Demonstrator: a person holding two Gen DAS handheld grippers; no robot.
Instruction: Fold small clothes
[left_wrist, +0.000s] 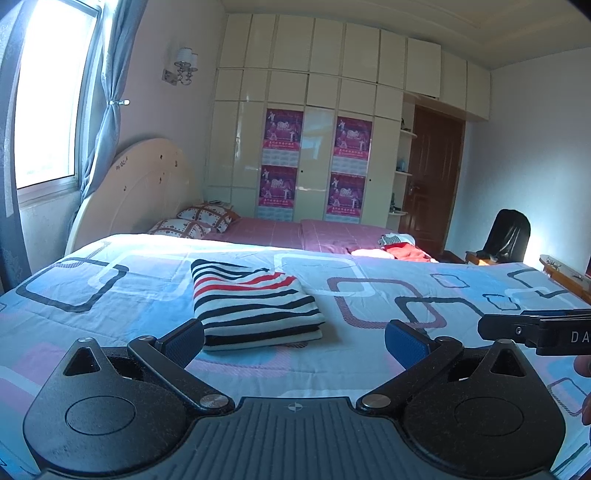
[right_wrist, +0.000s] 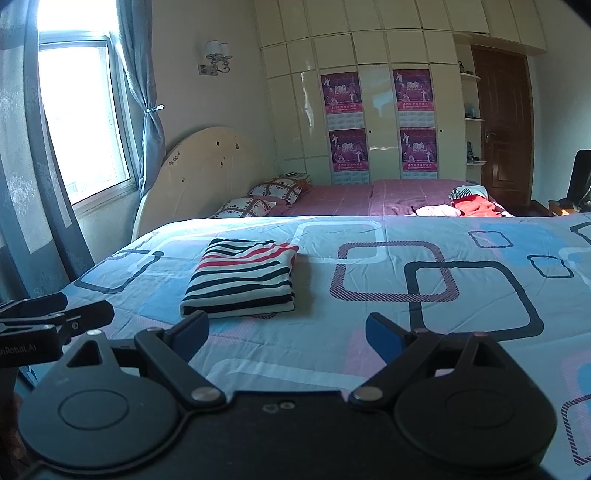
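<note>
Closest to me, both pairs of tongs hang low over the near edge of the bed, side by side and empty. The left tongs (left_wrist: 294, 341) stand wide apart, their blue pads (left_wrist: 184, 341) clear of any cloth; the near corner of the striped garment (left_wrist: 255, 304) lies just beyond the left pad, apart from it as far as I can tell. The right tongs (right_wrist: 287, 338) are spread just as wide and grip nothing, with only the patterned quilt (right_wrist: 406, 332) between the fingers.

A little further on, the striped garment lies on the quilt as a neat rectangle, layers stacked and edges roughly squared, black, white and red bands running across it. In the right wrist view it sits ahead and to the left of that tool. To my eye this piece is done: it looks folded and let go, so the step in hand is the pause between garments.

Further back, past the quilt's far edge, a maroon sheet (right_wrist: 351, 197) covers the rest of the bed, with two pillows (right_wrist: 275, 190) by the headboard. On that sheet, well apart from the folded piece, sits a small heap of clothes (right_wrist: 469, 203), red, pink and pale.

The next move, I'd judge, calls for reaching across to that heap, pinching one piece free, and spreading it flat on the open quilt beside the folded one.
</note>
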